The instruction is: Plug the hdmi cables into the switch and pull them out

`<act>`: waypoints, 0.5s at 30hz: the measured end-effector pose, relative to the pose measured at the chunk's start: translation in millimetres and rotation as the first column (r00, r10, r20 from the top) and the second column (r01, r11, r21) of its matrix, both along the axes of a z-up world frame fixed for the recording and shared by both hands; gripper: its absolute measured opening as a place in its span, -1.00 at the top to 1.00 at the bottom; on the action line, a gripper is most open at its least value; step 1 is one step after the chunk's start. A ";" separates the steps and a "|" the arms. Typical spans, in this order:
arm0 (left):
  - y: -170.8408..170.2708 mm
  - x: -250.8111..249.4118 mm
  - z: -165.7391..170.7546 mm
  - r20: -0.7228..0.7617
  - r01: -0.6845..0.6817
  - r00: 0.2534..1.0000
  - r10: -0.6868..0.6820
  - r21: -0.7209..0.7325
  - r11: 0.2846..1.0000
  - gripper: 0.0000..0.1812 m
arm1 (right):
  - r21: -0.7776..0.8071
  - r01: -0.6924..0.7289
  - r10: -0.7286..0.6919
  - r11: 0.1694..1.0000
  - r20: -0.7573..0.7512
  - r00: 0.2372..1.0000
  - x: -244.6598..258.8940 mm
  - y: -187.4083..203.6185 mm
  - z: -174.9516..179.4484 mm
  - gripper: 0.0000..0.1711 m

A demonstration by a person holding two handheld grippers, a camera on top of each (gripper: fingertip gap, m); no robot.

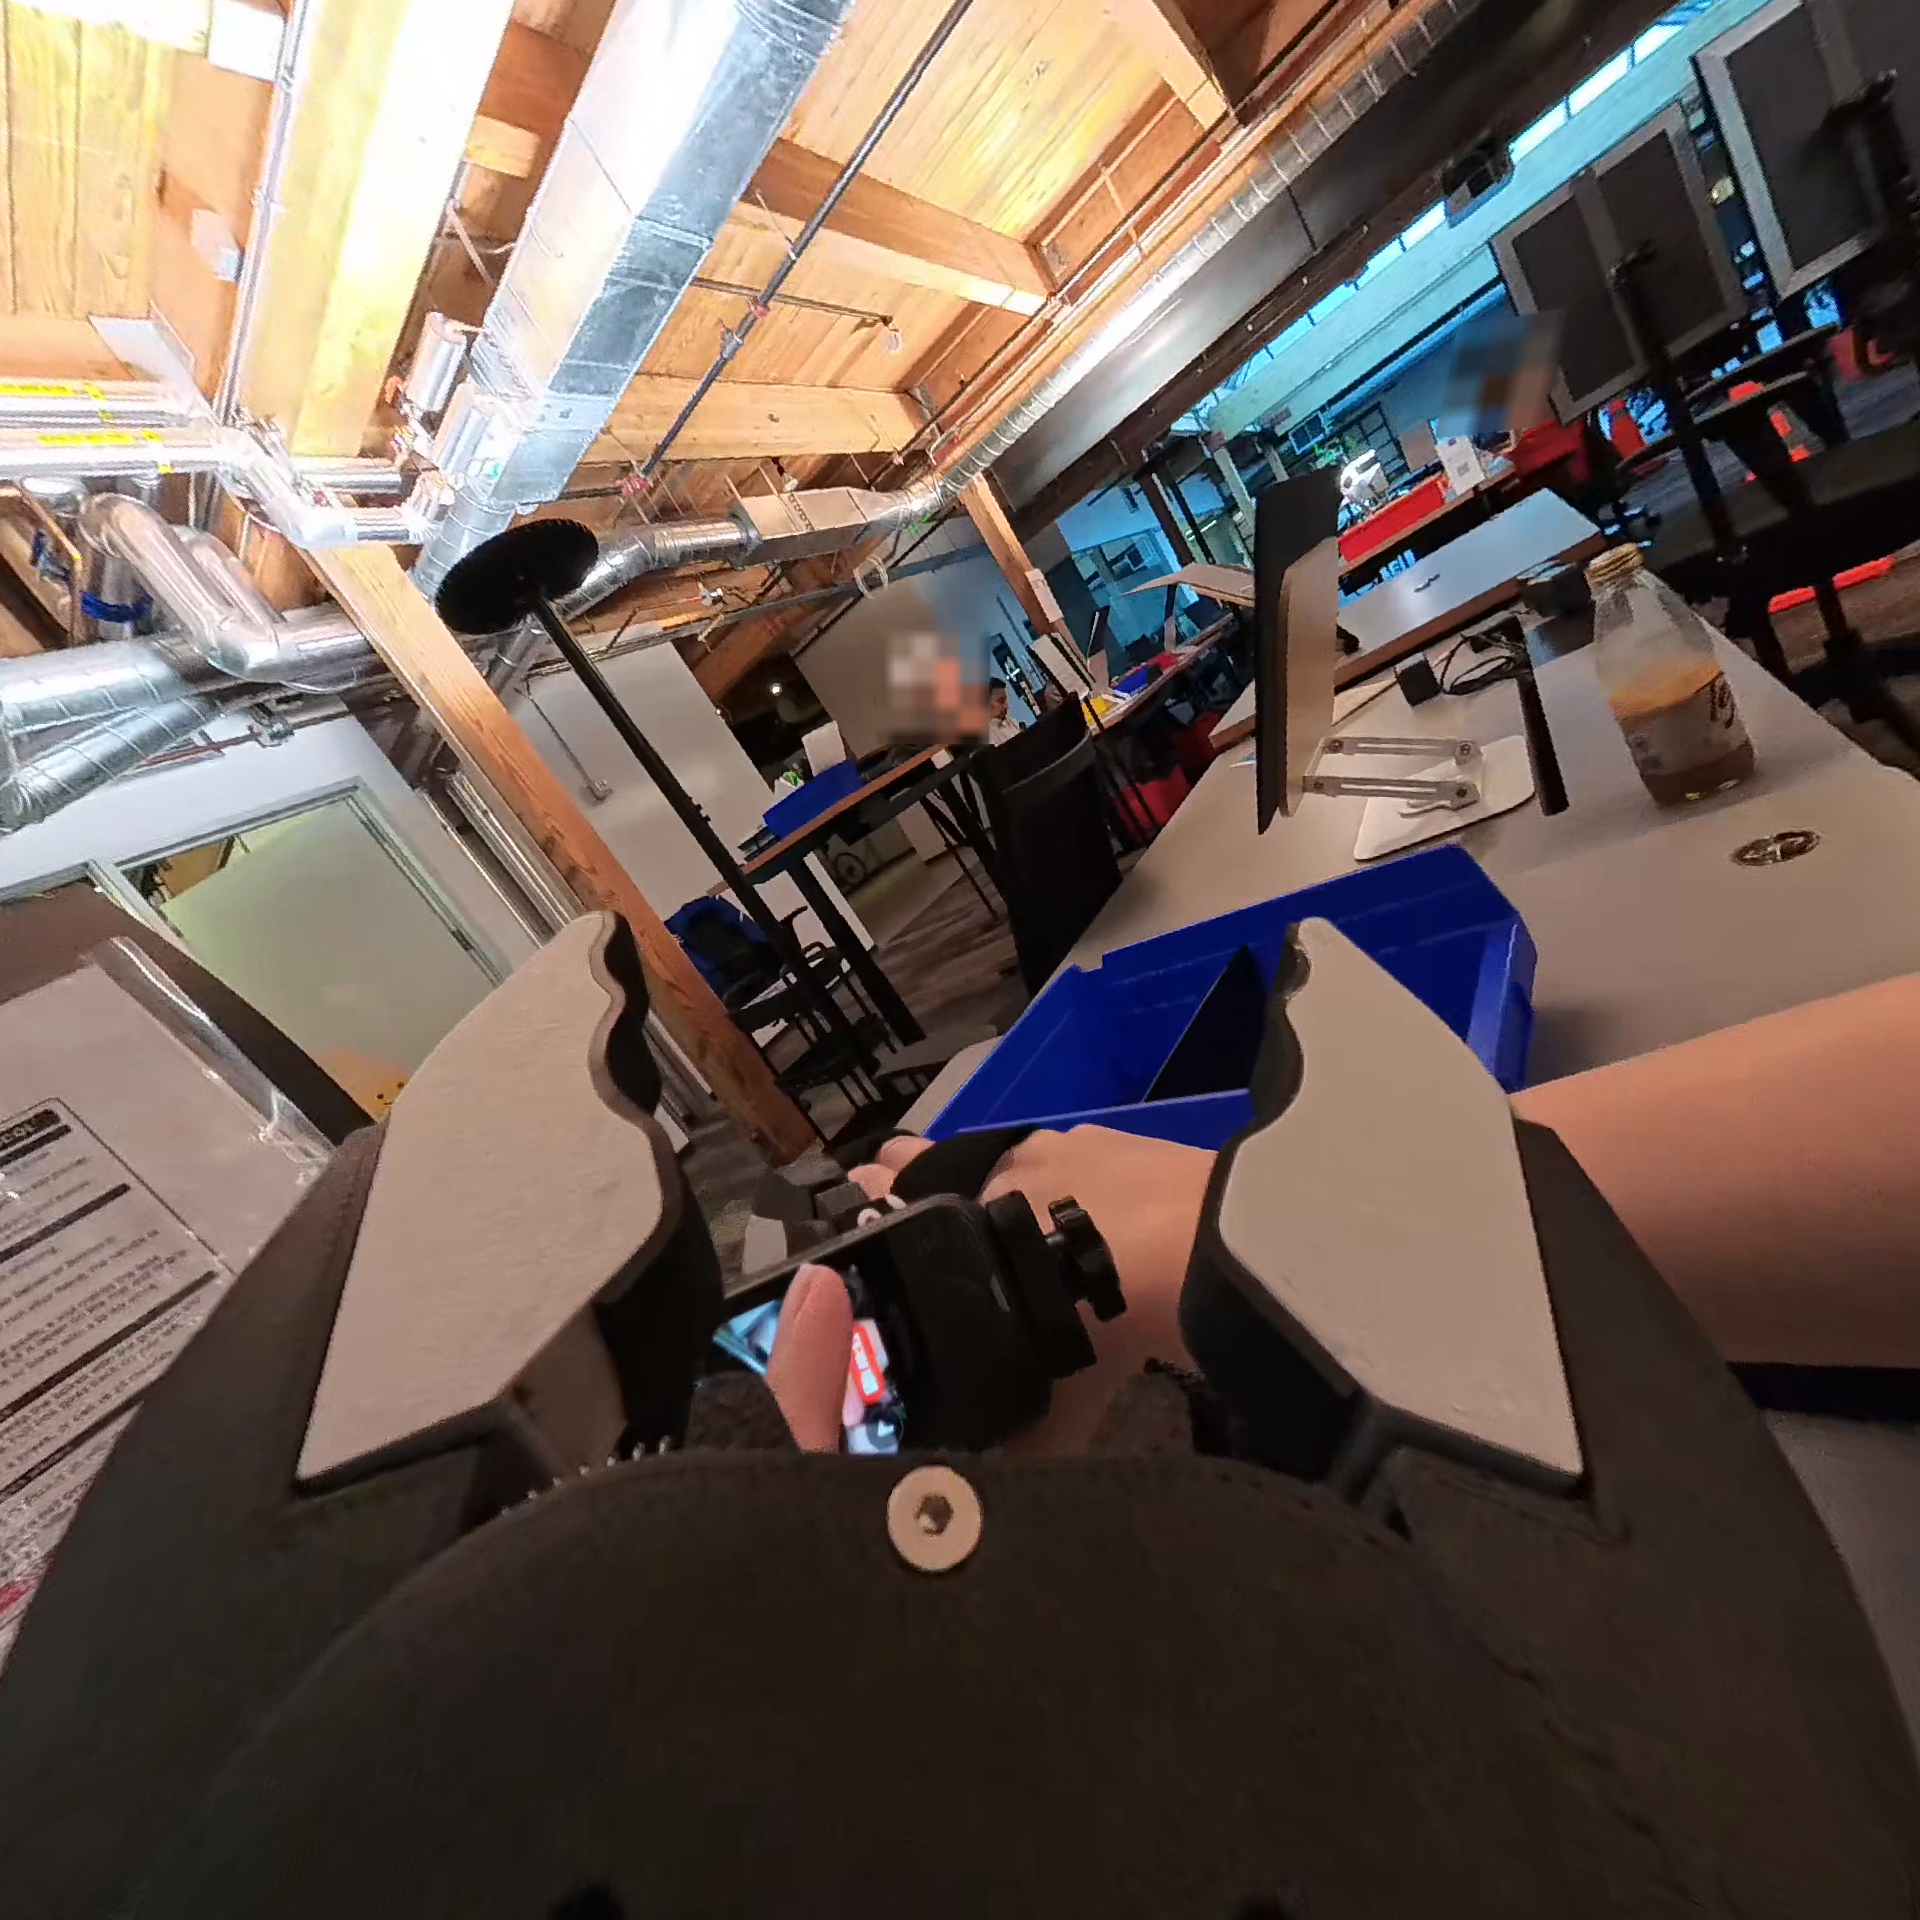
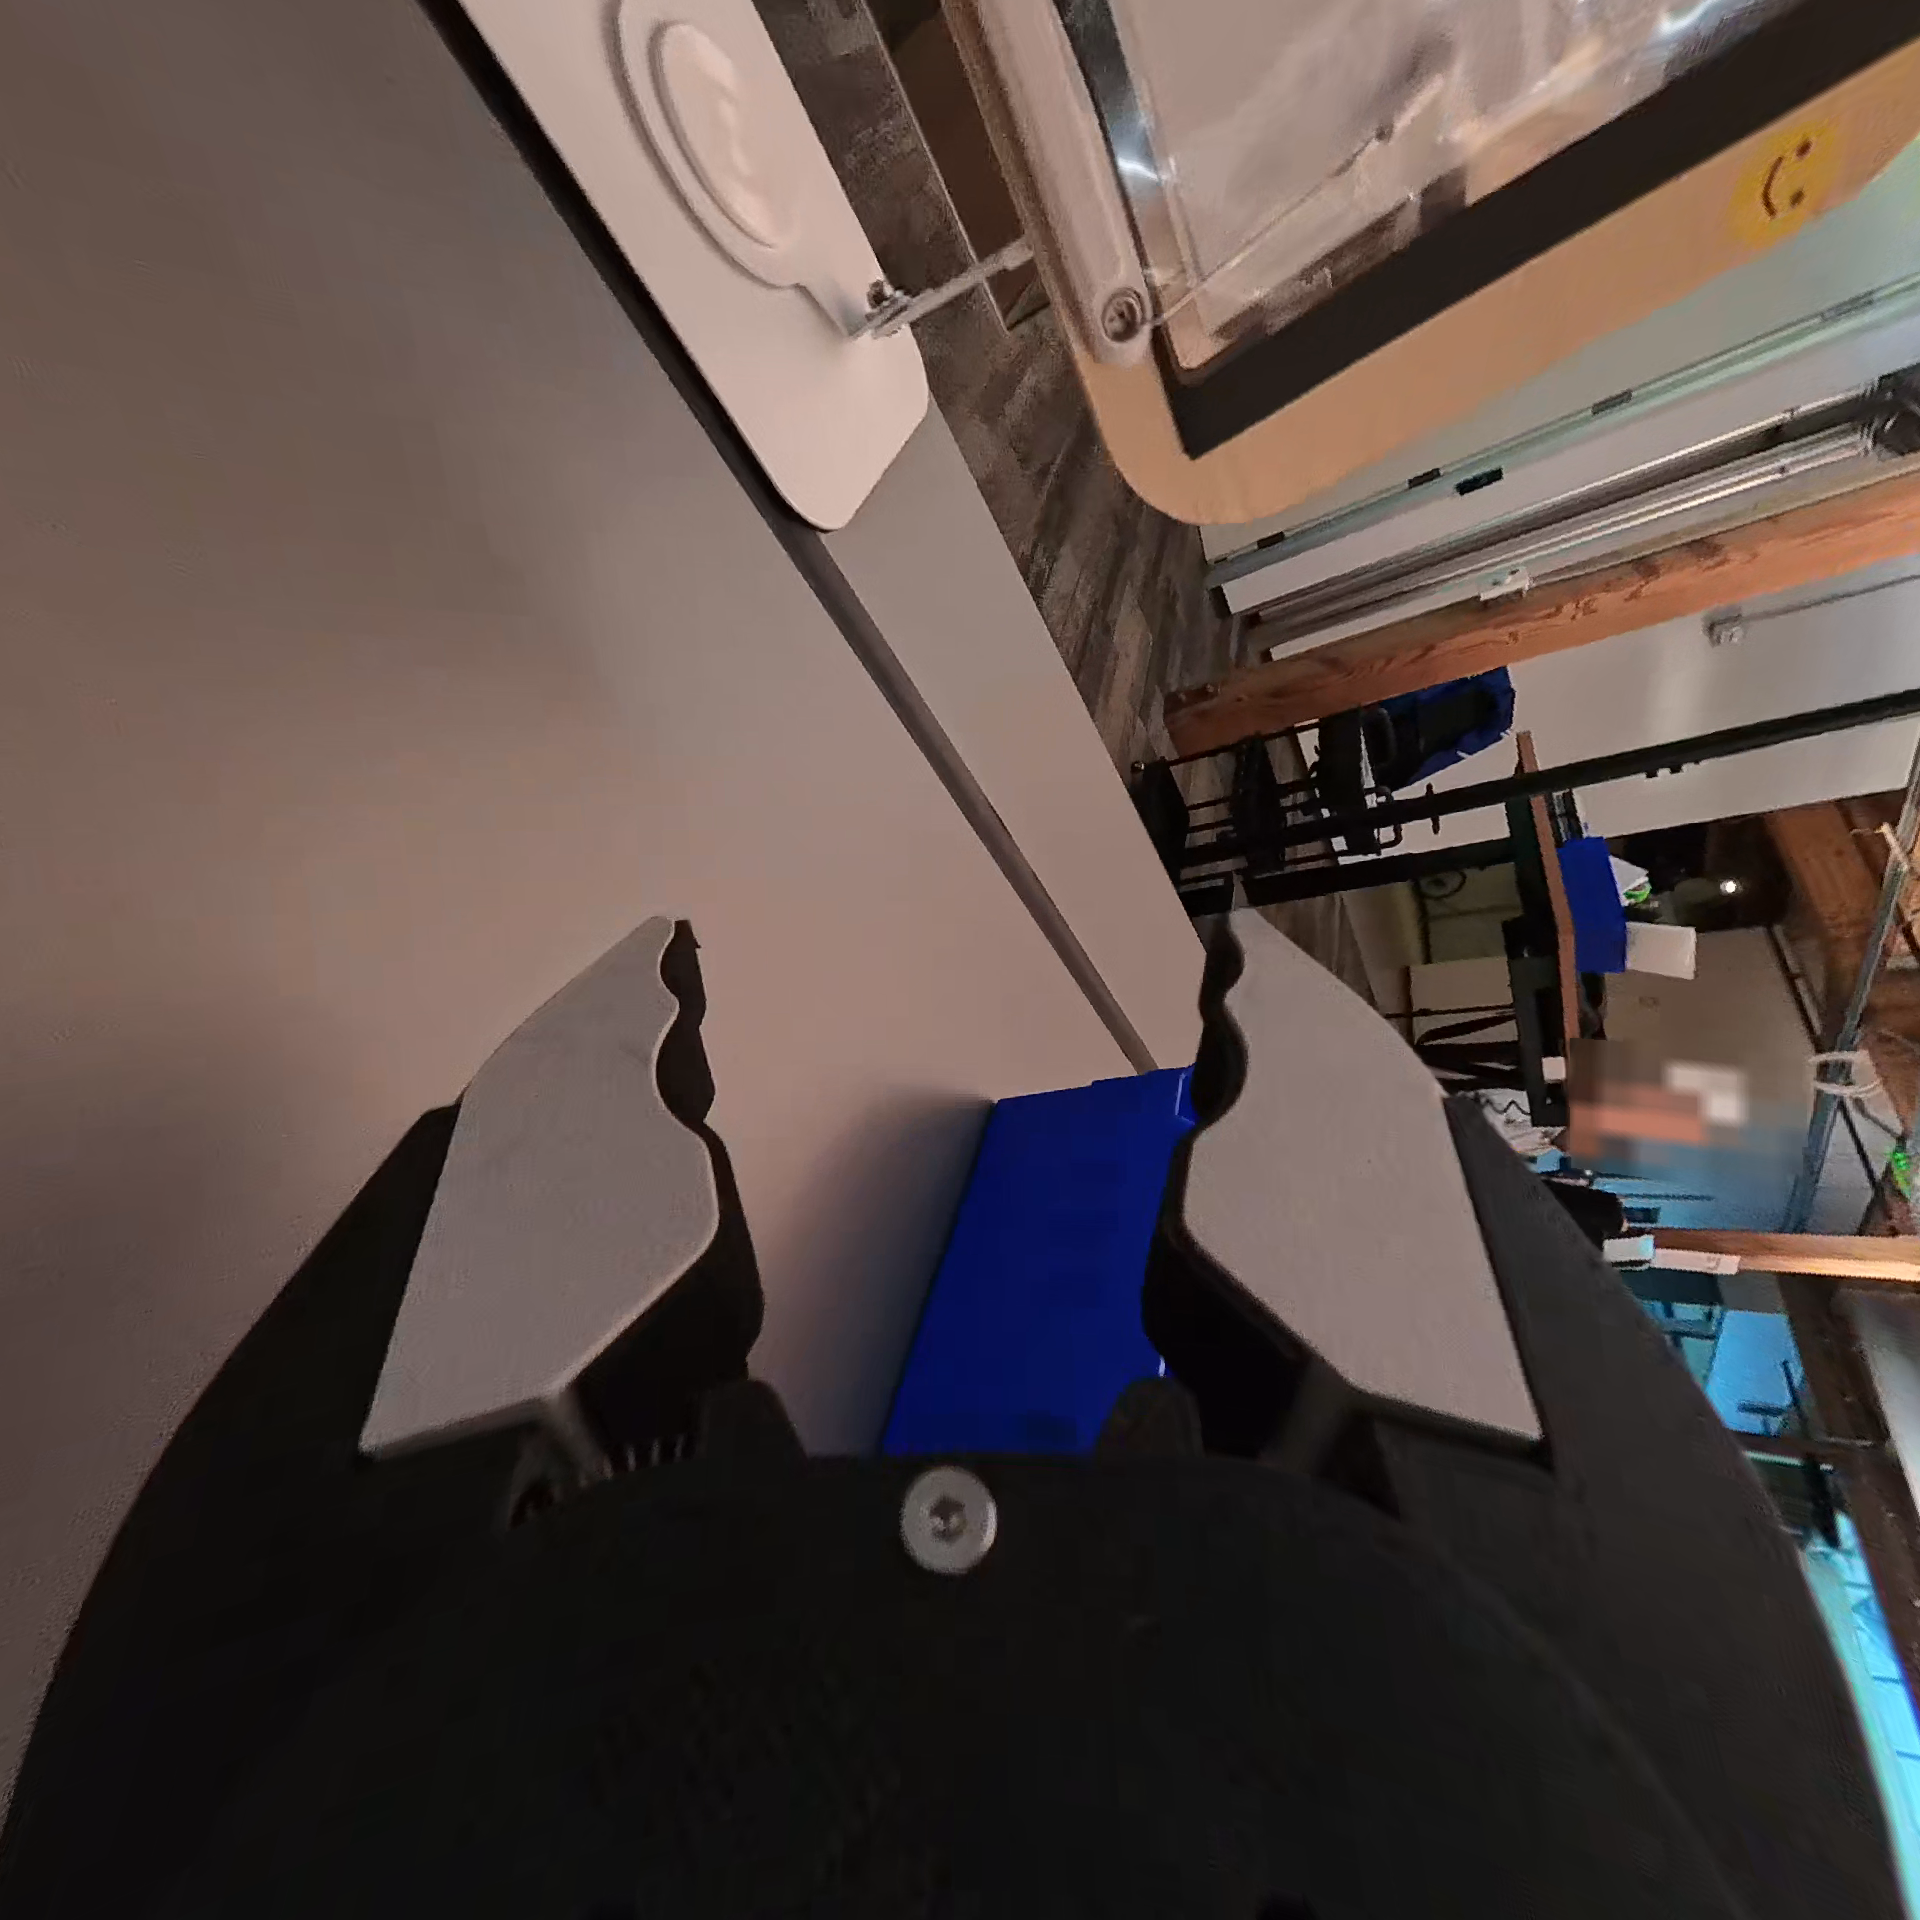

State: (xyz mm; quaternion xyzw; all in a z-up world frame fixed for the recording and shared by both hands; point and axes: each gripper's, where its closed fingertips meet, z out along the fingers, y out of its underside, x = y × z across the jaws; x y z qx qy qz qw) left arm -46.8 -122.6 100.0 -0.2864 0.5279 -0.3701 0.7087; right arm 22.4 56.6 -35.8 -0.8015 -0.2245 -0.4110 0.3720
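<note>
Claw spread wide, blue bin between fingers

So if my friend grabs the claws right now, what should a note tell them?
Left claw: open, holding nothing, tipped up over the table edge.
Right claw: open, holding nothing, above the grey table.
Blue bin: on the table just ahead of both claws, with a black divider inside.
HDMI cables and switch: not in either view, so find them first.
Done: nothing shows as plugged.
Left: the plugging in and the pulling out.
</note>
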 end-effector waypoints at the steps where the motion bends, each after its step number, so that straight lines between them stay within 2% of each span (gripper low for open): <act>1: 1.0 0.5 -1.2 -0.003 -0.002 1.000 0.002 0.002 1.000 -0.23 | -0.006 -0.007 0.007 1.000 0.008 1.000 -3.2 -0.4 -0.9 -0.09; 8: 1.7 5.0 -11.6 -0.017 -0.023 1.000 0.024 0.059 0.998 -0.23 | -0.051 -0.021 0.021 0.998 -0.006 1.000 -11.3 -3.5 -8.2 -0.09; 15: -9.8 -20.3 29.6 0.106 -0.011 0.994 0.002 0.079 0.997 -0.24 | -0.078 -0.030 0.028 0.997 -0.028 0.999 -10.3 -1.9 -17.2 -0.09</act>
